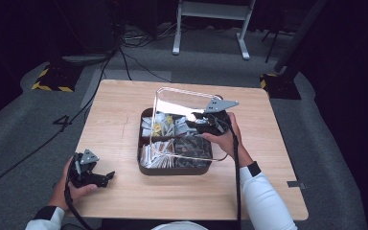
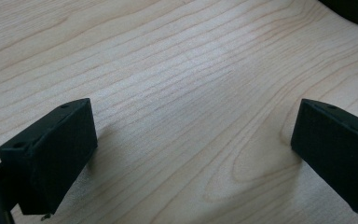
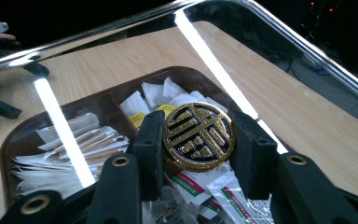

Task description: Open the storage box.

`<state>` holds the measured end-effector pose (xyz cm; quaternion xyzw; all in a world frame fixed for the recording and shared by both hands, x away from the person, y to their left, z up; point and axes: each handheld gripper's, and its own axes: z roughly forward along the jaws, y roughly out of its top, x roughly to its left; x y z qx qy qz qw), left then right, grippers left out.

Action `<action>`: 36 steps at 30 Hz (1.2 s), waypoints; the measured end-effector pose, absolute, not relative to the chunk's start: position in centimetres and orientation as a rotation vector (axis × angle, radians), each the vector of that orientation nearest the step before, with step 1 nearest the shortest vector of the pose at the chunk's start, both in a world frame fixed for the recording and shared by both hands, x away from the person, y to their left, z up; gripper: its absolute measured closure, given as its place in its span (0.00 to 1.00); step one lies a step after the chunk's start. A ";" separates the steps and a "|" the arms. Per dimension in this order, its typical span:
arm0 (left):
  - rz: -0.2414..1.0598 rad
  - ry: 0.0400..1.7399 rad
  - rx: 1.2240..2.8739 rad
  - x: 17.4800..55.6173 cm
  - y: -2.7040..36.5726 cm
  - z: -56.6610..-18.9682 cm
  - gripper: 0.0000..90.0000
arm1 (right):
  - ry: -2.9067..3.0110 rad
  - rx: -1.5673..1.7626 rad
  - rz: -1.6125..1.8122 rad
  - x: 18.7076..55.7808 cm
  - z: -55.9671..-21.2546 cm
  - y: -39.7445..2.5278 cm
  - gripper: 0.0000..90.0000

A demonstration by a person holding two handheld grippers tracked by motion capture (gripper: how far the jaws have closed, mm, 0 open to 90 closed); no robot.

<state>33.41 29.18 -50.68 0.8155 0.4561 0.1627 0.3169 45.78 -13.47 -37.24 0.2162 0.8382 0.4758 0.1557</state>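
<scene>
Fingers (image 3: pixel 151 144) pinch lid knob (image 3: pixel 198 136) above wooden table (image 1: pixel 120 115), dark room

Lid (image 1: pixel 182 103) tilted over box (image 1: pixel 172 168) mid-table; left gripper (image 1: pixel 106 176) near-left.

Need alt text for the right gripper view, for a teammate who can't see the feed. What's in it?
The right gripper clamps a round gold-and-black knob on a clear lid, held tilted over a dark brown compartment tray. Through the lid show white paper packets and sachets, with the wooden table beyond.
</scene>
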 end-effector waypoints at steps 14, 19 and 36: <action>0.429 1.200 2.146 33.4 29.2 -50.7 0.01 | 2.374 0.656 1.338 45.9 -37.0 -15.5 0.65; 0.428 1.201 2.146 33.4 29.2 -50.7 0.00 | 2.362 0.674 1.334 45.9 -37.0 -16.6 0.65; 0.428 1.200 2.146 33.4 29.2 -50.7 0.00 | 2.321 0.763 1.272 45.9 -37.3 -21.5 0.65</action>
